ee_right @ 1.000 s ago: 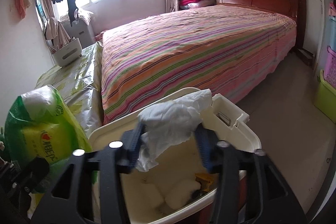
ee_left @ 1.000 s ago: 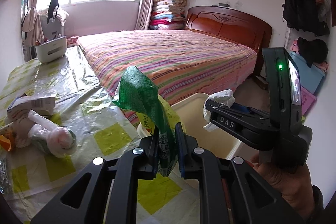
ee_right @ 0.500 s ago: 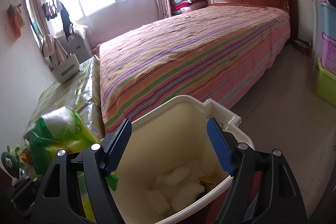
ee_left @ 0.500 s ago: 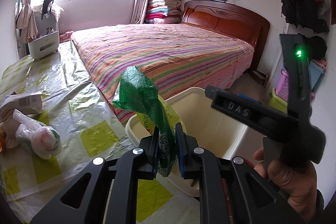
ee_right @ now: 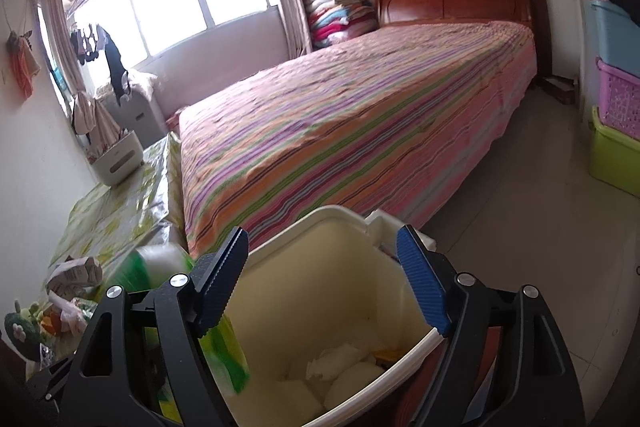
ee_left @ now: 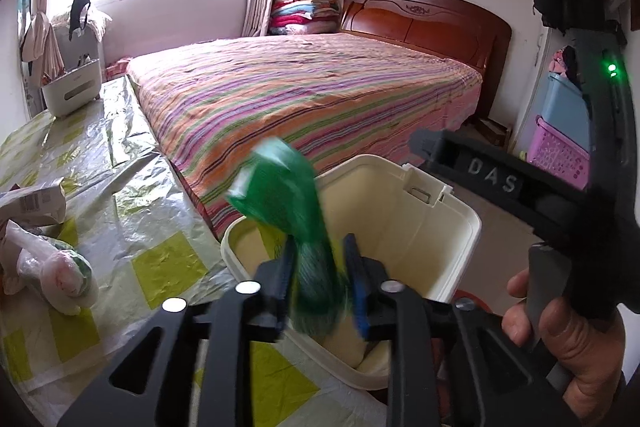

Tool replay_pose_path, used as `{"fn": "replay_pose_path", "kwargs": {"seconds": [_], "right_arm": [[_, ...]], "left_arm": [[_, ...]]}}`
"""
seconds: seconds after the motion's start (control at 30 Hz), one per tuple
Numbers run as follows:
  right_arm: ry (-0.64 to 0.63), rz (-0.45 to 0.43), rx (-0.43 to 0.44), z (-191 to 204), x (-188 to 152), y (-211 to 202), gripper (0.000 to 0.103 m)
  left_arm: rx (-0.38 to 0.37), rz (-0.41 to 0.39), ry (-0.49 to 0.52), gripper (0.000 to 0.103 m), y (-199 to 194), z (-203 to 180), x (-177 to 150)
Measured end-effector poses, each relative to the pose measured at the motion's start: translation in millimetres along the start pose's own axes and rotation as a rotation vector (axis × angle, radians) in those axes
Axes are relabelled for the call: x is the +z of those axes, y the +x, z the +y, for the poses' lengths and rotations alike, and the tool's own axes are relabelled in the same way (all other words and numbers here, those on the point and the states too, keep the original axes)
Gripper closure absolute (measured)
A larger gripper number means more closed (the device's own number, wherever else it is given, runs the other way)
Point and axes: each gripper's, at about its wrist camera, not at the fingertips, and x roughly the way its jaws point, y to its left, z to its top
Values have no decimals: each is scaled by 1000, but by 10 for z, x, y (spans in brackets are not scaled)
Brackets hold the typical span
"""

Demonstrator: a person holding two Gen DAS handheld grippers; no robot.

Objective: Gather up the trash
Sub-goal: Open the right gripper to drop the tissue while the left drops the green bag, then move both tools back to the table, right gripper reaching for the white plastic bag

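Green plastic, blurred with motion, is seen between the parting jaws of the left gripper [ee_left: 318, 281], where a crumpled green bag [ee_left: 298, 223] hangs loose over the near rim of a cream bin [ee_left: 448, 247]; the pads are no longer pressed against it. In the left wrist view the bin is found at six o'clock, directly behind the bag, with the striped bed [ee_left: 312, 99] spread out at twelve o'clock and a table under a yellow-checked plastic cloth [ee_left: 132, 211] at nine o'clock. More trash is left on that cloth at eight o'clock: a white wrapper bundle [ee_left: 60, 271] and, just behind it, a crumpled paper carton [ee_left: 34, 201]. The right gripper [ee_right: 324, 285], held in a hand [ee_left: 560, 343] at four o'clock, is shown with its blue pads [ee_right: 422, 285] spread and opening wider, nothing between them. In the right wrist view it is poised over the bin's mouth, where white crumpled tissues [ee_right: 340, 375] are seen on the bottom at six o'clock, and the green bag shows at eight o'clock against the bin's left wall.
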Motion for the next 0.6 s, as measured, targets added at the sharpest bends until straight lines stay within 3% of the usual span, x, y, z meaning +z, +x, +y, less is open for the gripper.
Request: {"fn": "replay_pose_path", "kwargs": {"seconds": [0.07, 0.17, 0.6], "right_arm": [[-11, -27, -11, 11, 22, -45, 25], [-36, -62, -31, 53, 37, -103, 23], [-127, -118, -8, 429, -7, -234, 20]], "left_arm": [[9, -24, -13, 31, -30, 13, 1], [17, -97, -49, 21, -150, 49, 7], [107, -122, -97, 18, -518, 342, 51]]}}
